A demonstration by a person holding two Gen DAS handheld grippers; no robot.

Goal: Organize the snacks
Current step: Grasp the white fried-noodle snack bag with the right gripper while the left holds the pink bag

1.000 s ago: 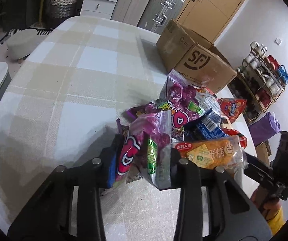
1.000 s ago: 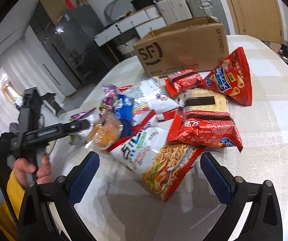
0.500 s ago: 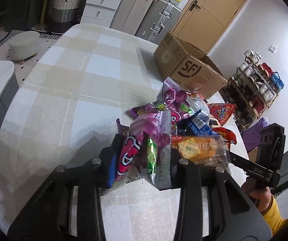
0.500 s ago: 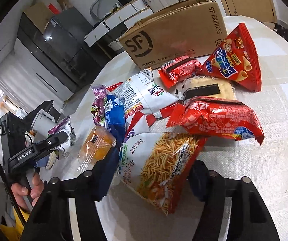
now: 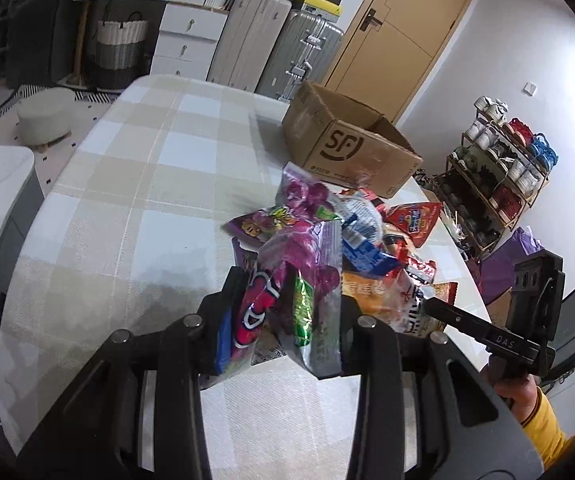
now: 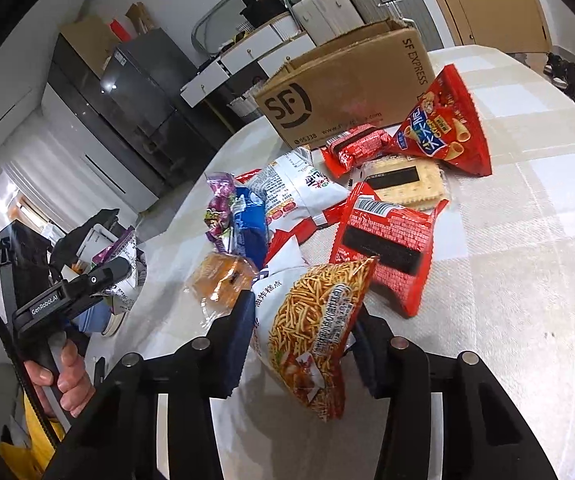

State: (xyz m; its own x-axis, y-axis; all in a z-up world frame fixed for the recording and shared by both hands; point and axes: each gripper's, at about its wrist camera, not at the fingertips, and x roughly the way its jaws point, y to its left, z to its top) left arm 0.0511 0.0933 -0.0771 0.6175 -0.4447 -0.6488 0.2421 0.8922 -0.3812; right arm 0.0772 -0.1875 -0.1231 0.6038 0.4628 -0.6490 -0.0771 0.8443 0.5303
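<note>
My left gripper (image 5: 287,312) is shut on a purple candy bag (image 5: 291,268) and holds it above the checked tablecloth (image 5: 147,184). Behind it lies the pile of snacks (image 5: 371,240), and farther back the open SF cardboard box (image 5: 347,148). In the right wrist view my right gripper (image 6: 303,332) is closing its jaws; both pads press the fried-noodle snack bag (image 6: 315,304), which is crumpled and tipped up. Past it lie a red wafer pack (image 6: 387,240), a cracker pack (image 6: 403,180), a red triangular bag (image 6: 447,124) and the box (image 6: 351,92).
A white bag (image 6: 295,192), a blue pack (image 6: 247,224) and an orange cake (image 6: 223,280) lie left of the noodle bag. The table's rounded edge (image 5: 475,280) is close on the right, with a shoe rack (image 5: 495,172) beyond. Suitcases (image 5: 271,40) stand behind the table.
The right jaws came in from wide open onto the noodle bag and tipped it up. My left gripper rose and drew back with the purple bag, so the box looks farther away.
</note>
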